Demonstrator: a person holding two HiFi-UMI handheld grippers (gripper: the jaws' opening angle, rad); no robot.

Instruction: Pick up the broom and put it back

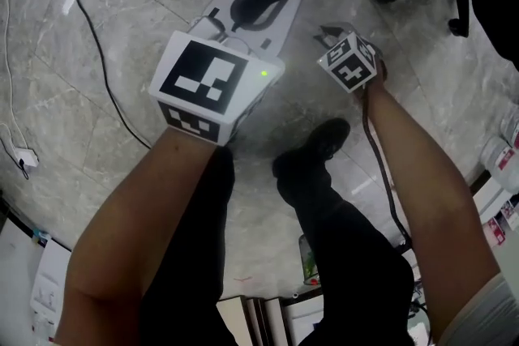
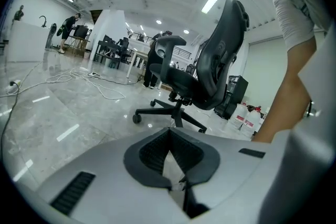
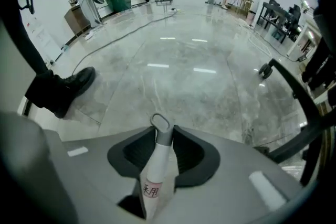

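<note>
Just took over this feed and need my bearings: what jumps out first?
The white broom handle, with a grey loop end, stands between the jaws of the right gripper, above the shiny grey floor. The left gripper, jaws together and empty, faces a black office chair.

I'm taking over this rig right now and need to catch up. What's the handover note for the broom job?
Left gripper: shut, nothing in it.
Right gripper: closed on the broom handle near its looped end.
Broom: only the end of the handle shows. Its head and the spot where it belongs are out of view.
Done: the handle looks gripped.
Left: lift the broom, carry it back and set it in place, then let go.
</note>
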